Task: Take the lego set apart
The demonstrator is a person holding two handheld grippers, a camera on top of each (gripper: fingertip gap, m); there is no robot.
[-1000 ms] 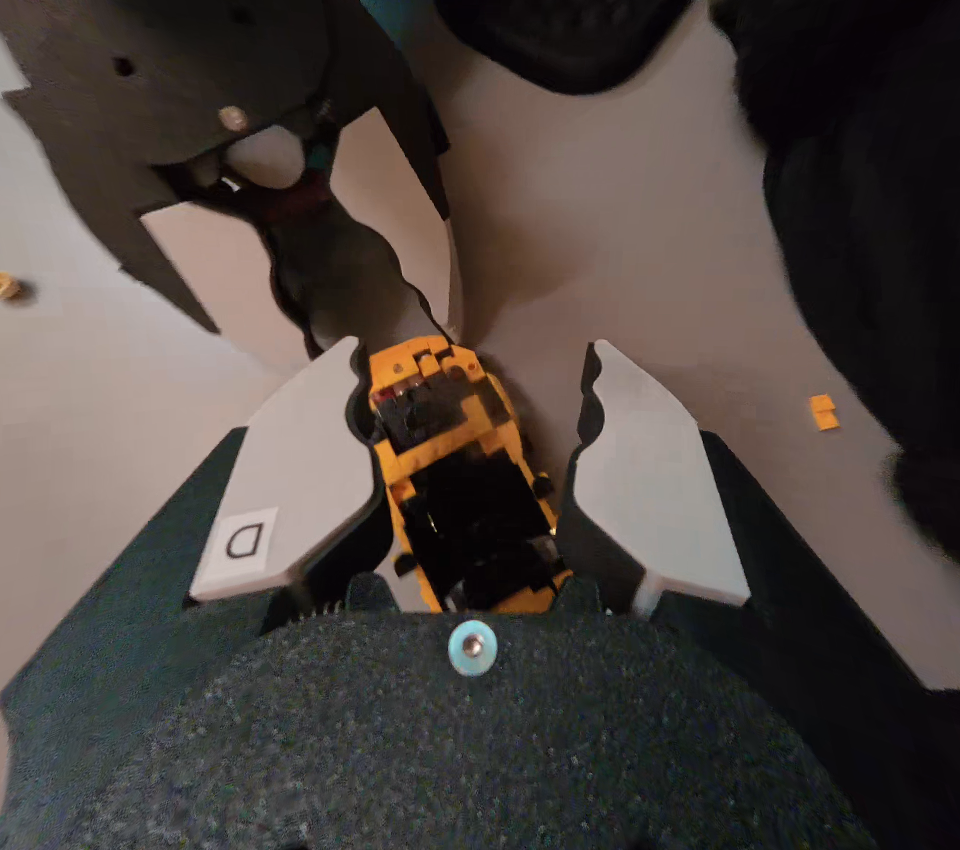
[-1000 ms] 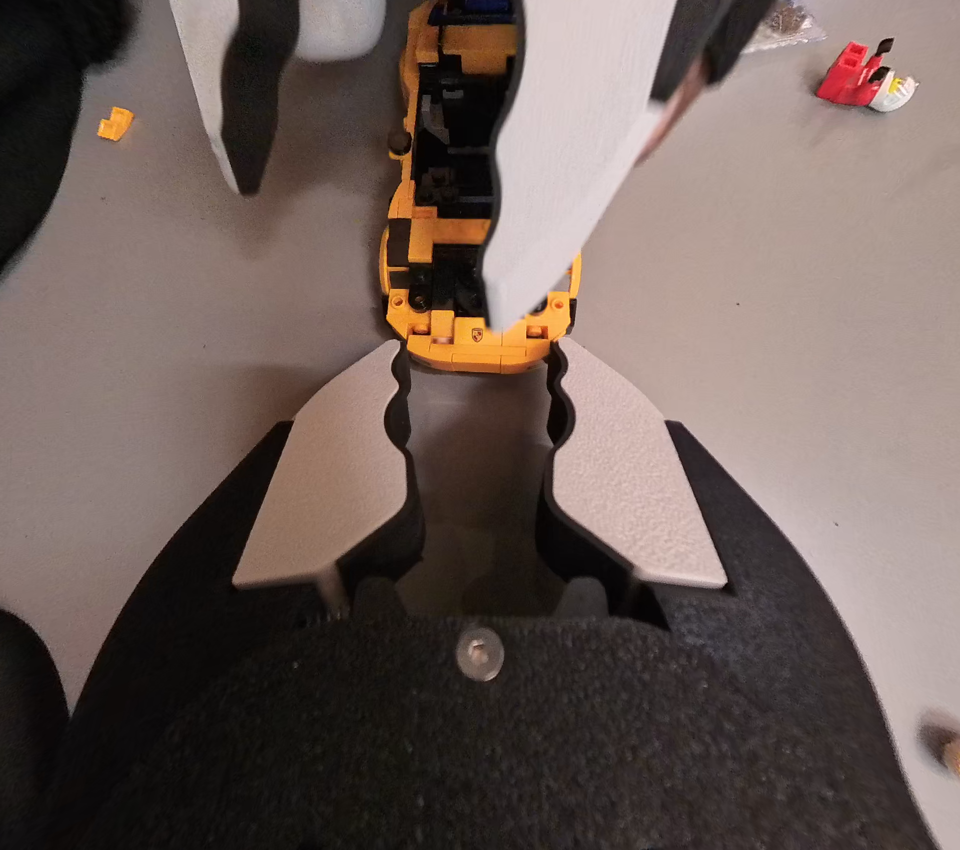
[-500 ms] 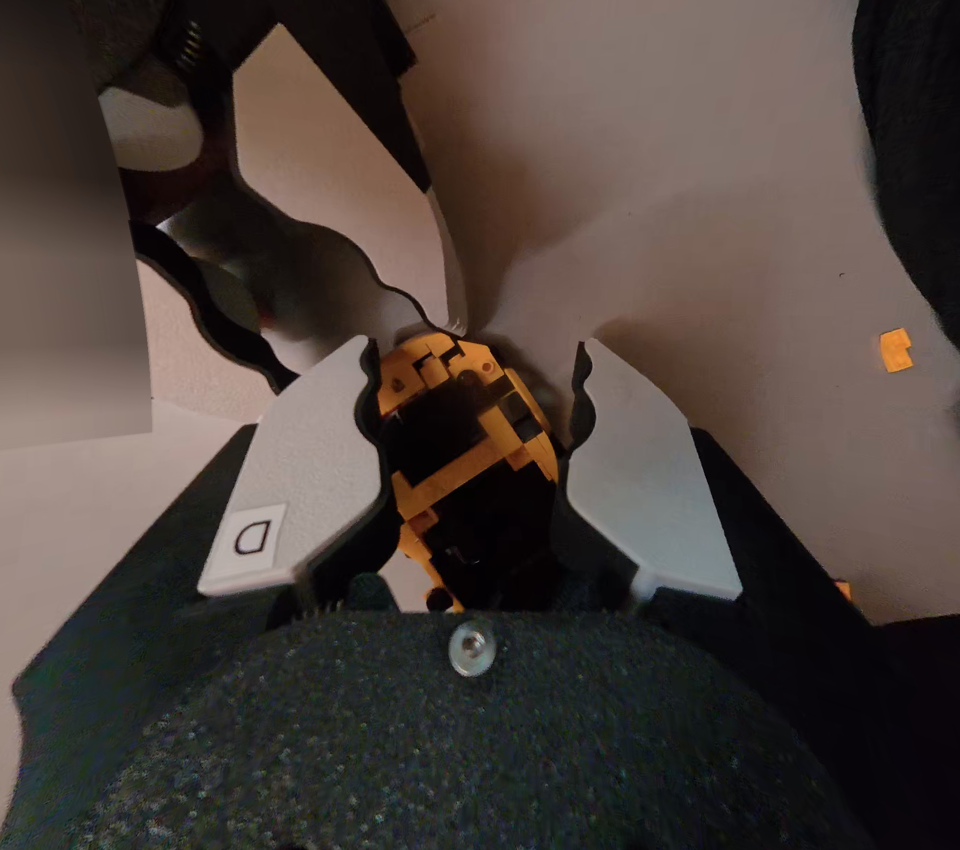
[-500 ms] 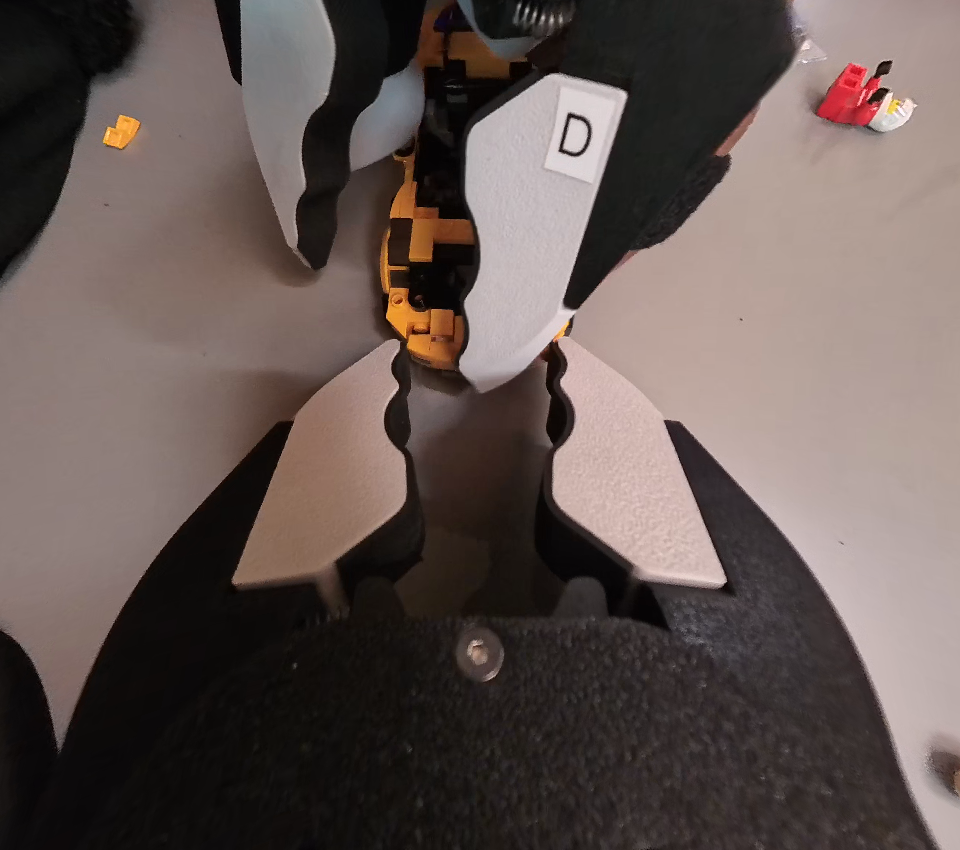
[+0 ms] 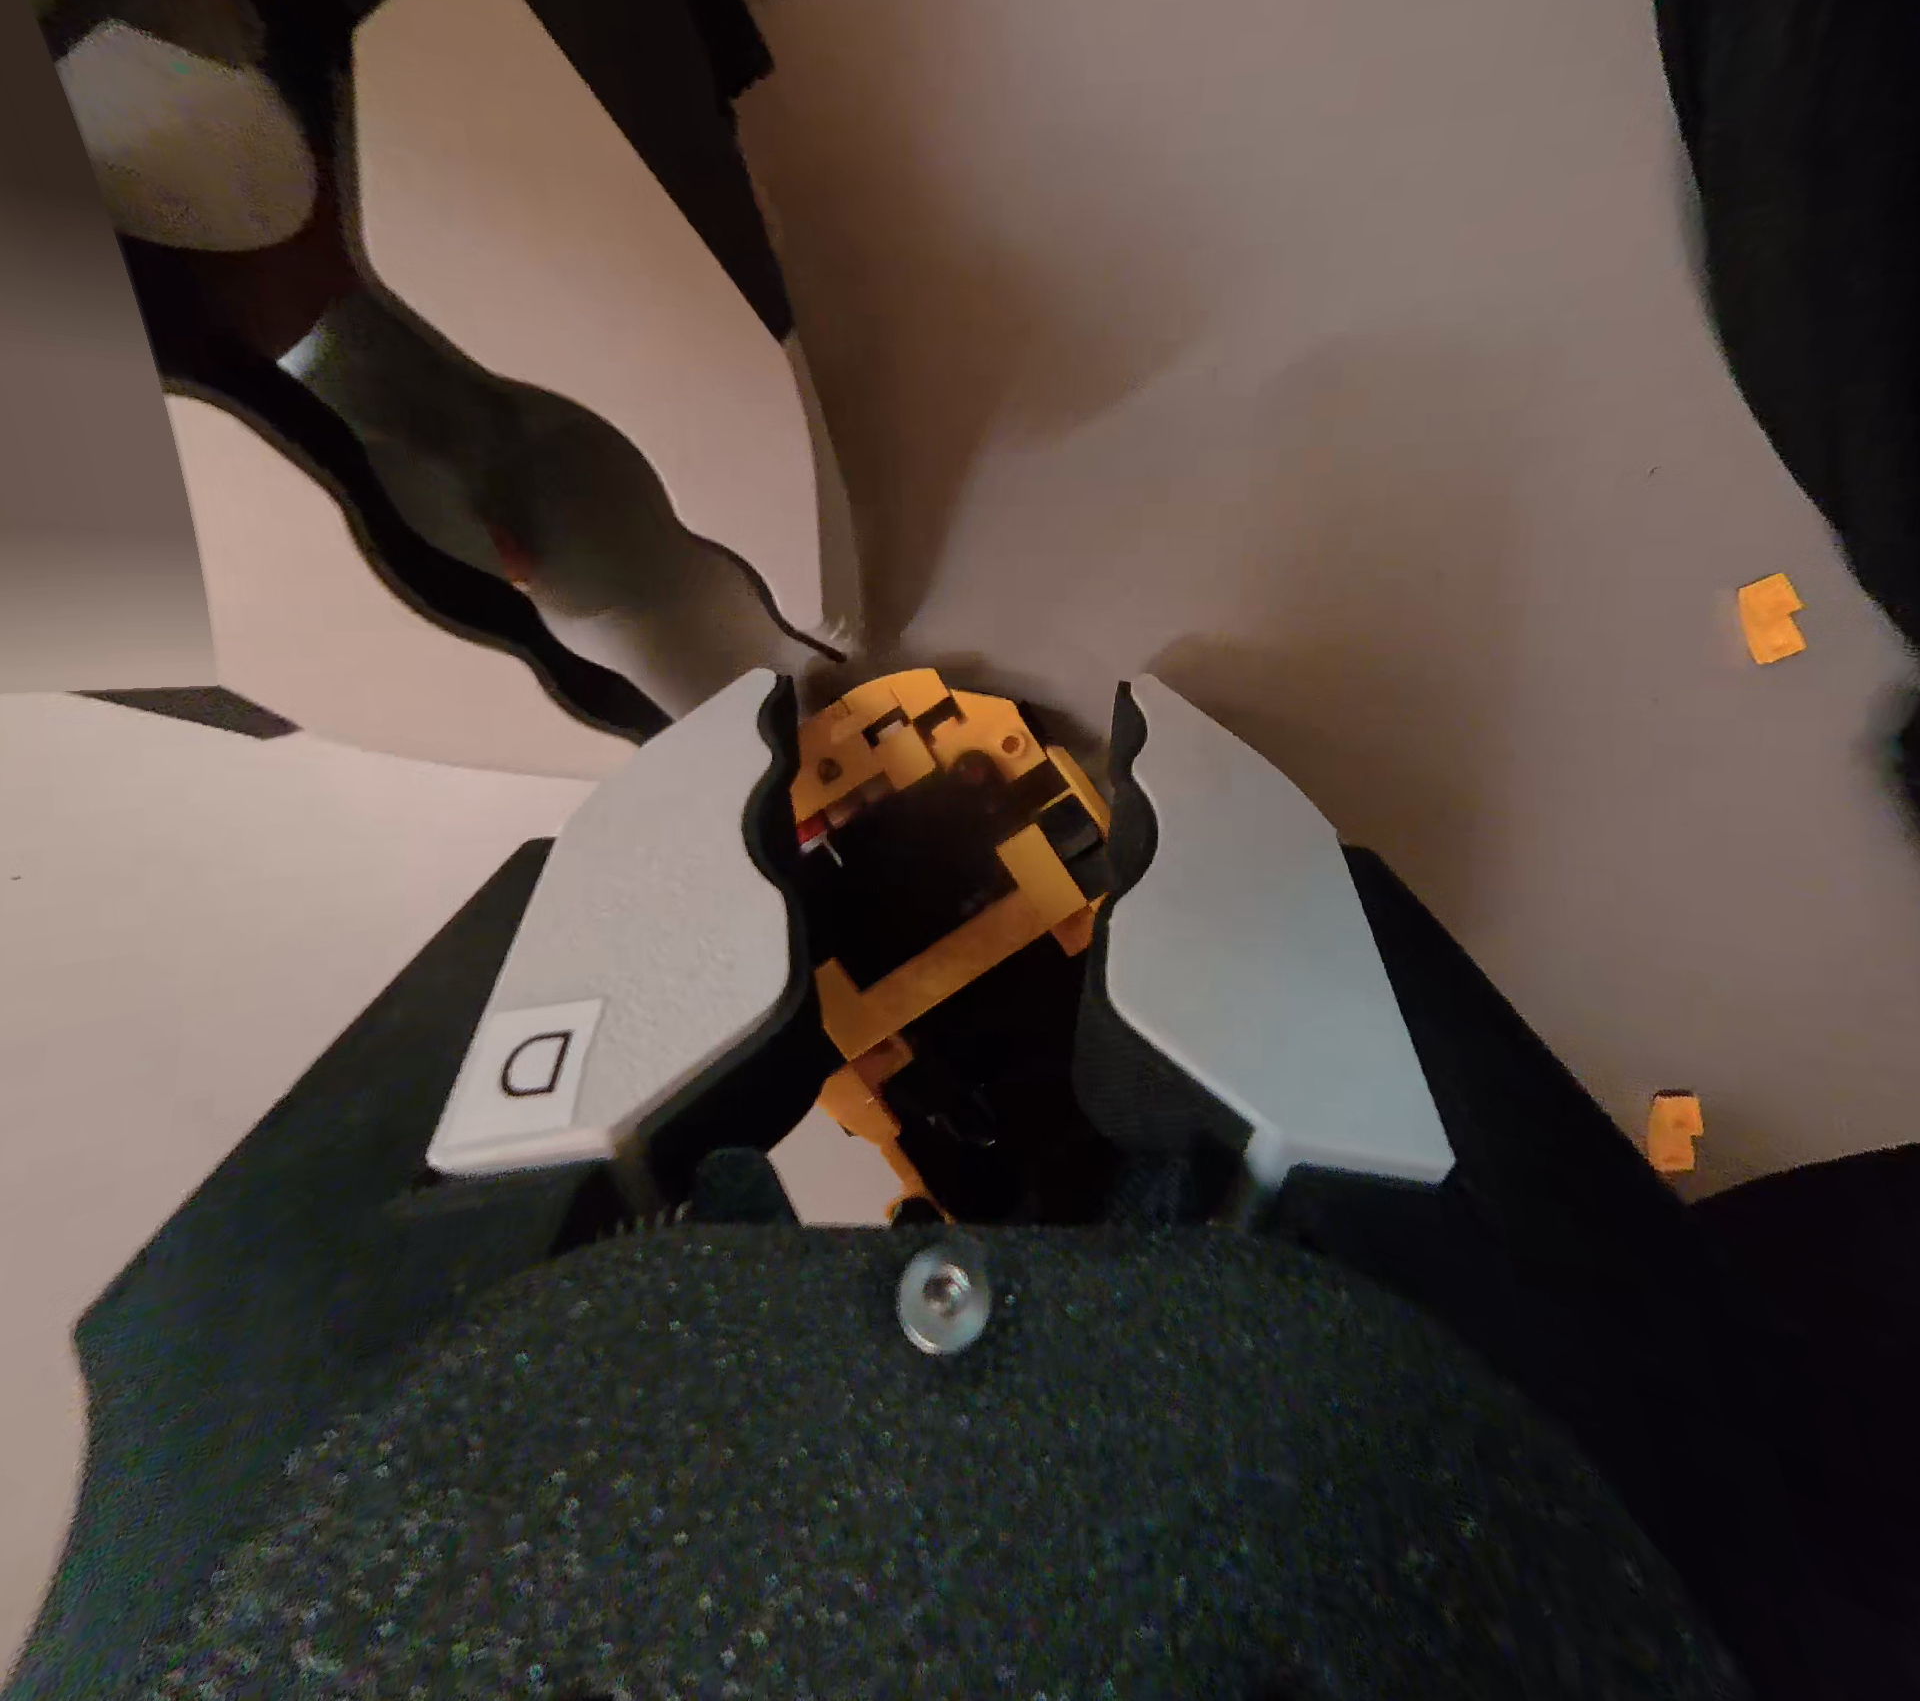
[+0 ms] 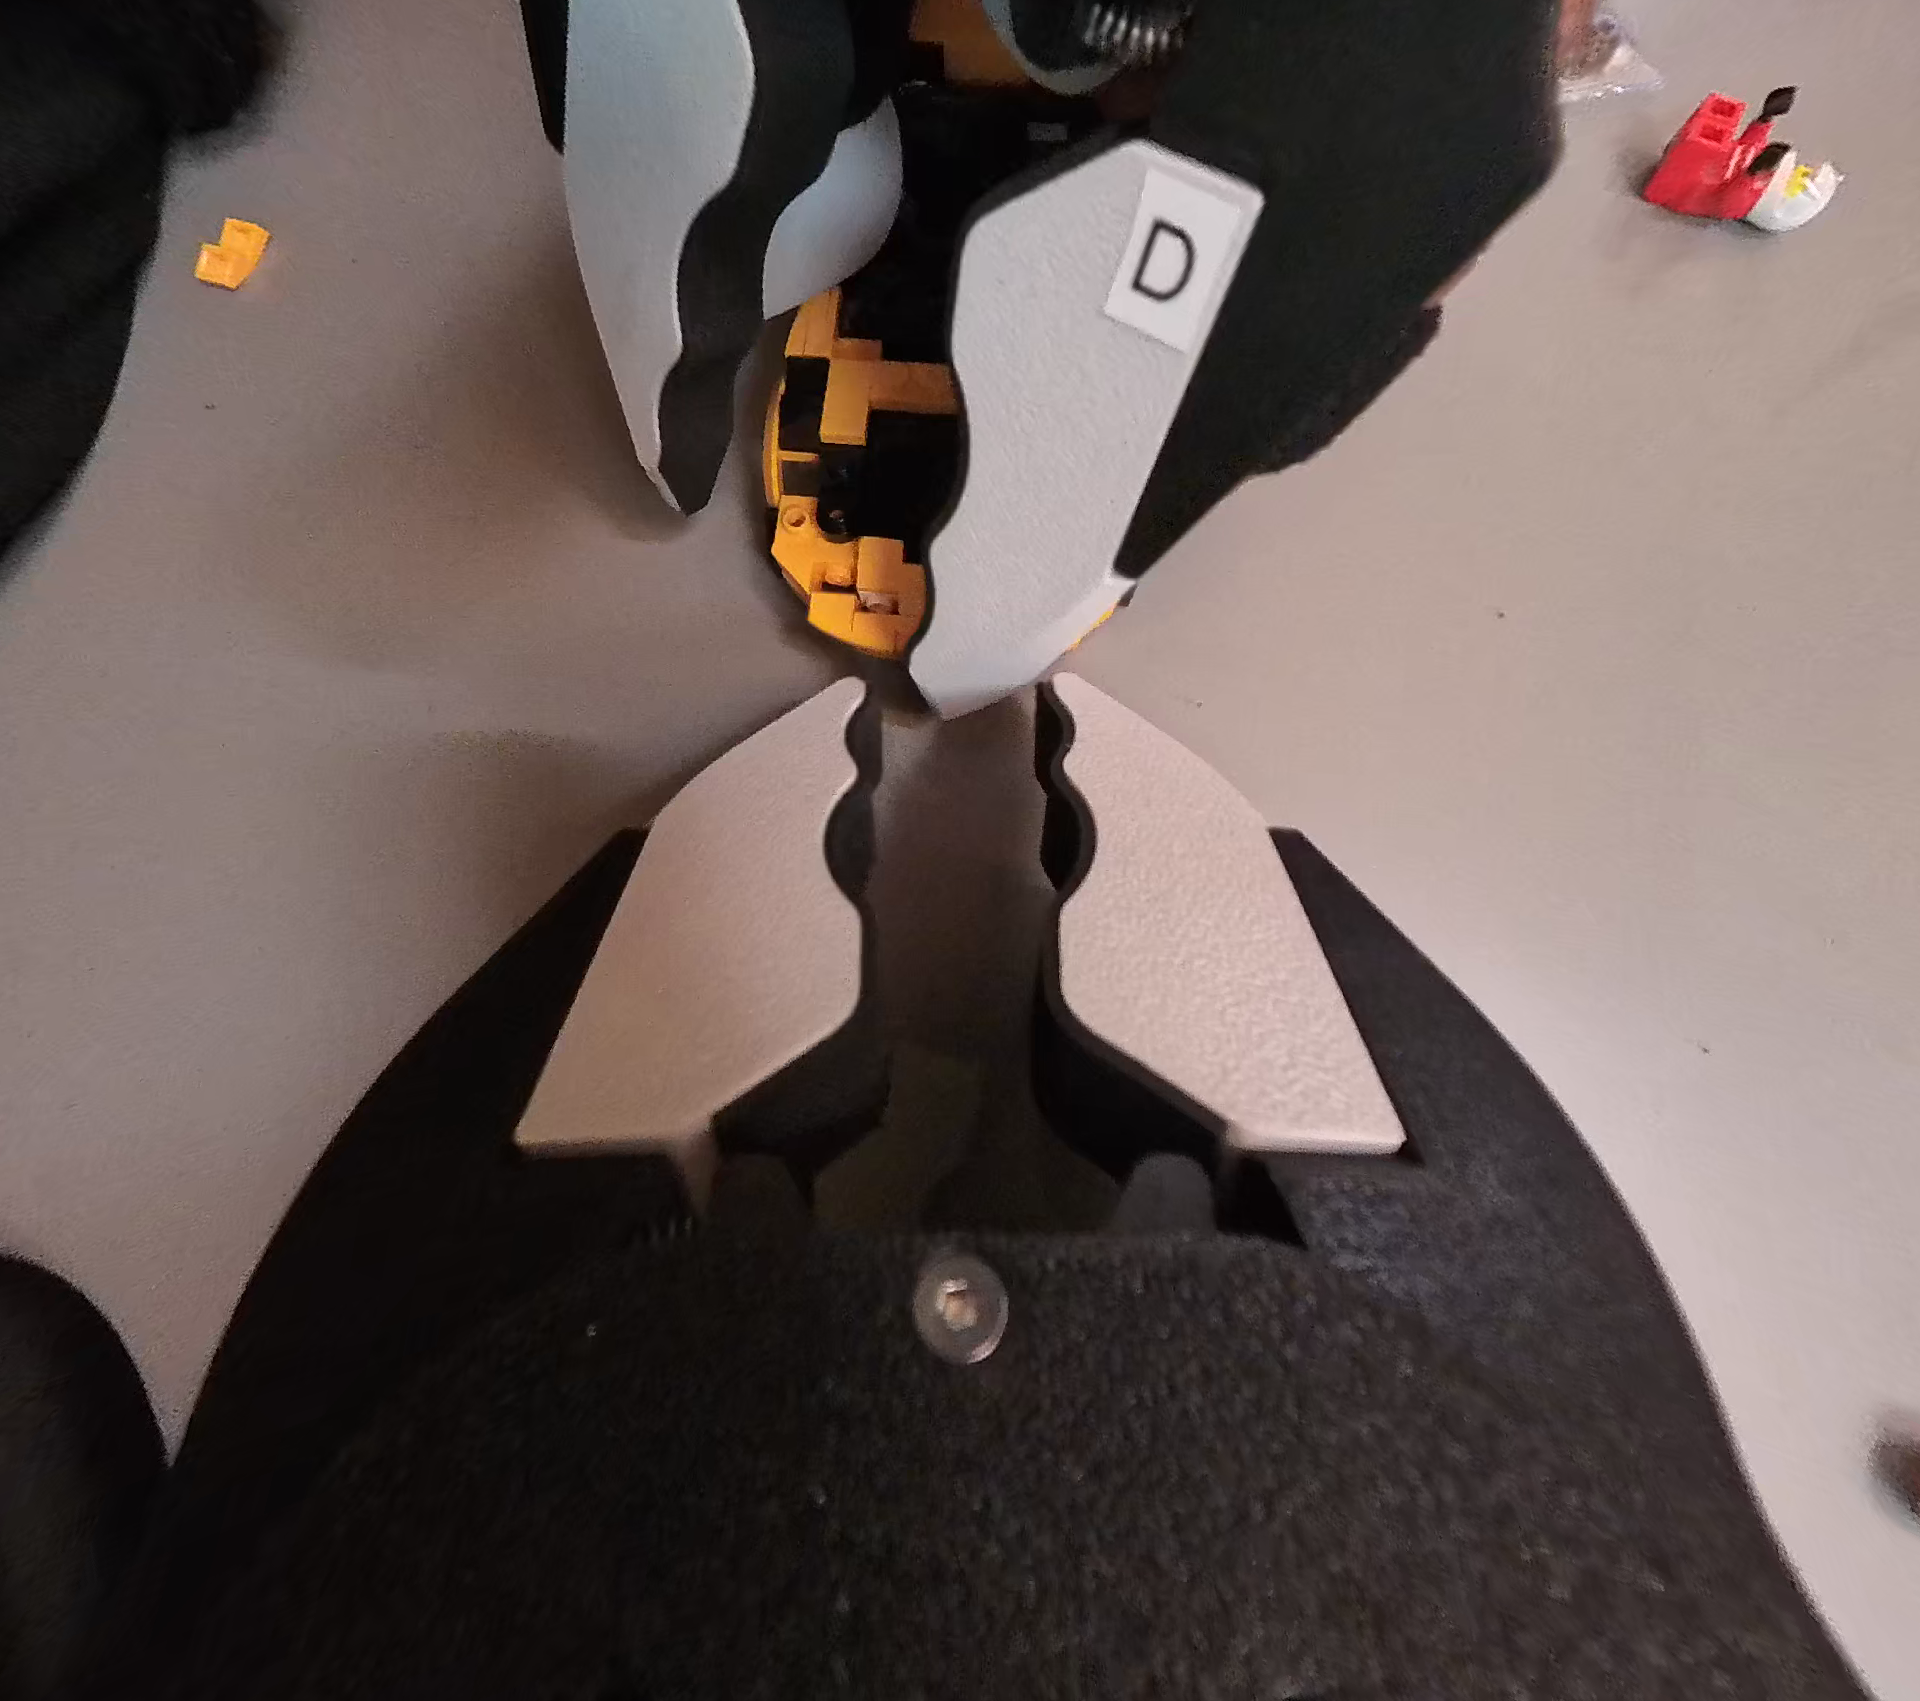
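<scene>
A: Orange-and-black lego car — where?

B: Clamped between the fingers of the left gripper, nose pointing away, tilted a little to one side. Seems lifted or tipped off the grey table; hard to tell whether any part touches.

A: And the right gripper?

B: Facing the nose of the car, just short of it. Jaws apart with a narrow gap, nothing between them.

A: Progress?

B: Early to middle, by the look of it. Roof apparently gone, dark interior exposed. Two small orange pieces loose on the table to one side, well apart from the car; a red-and-white lump farther off on the other side. Most of the body in one block, so plenty left to pull off.

A: Room to work?

B: Tight at the nose: one fingertip of the left gripper almost touching the right one's tips. Open table on either side. Dark fabric along the edges, near the loose pieces.
</scene>
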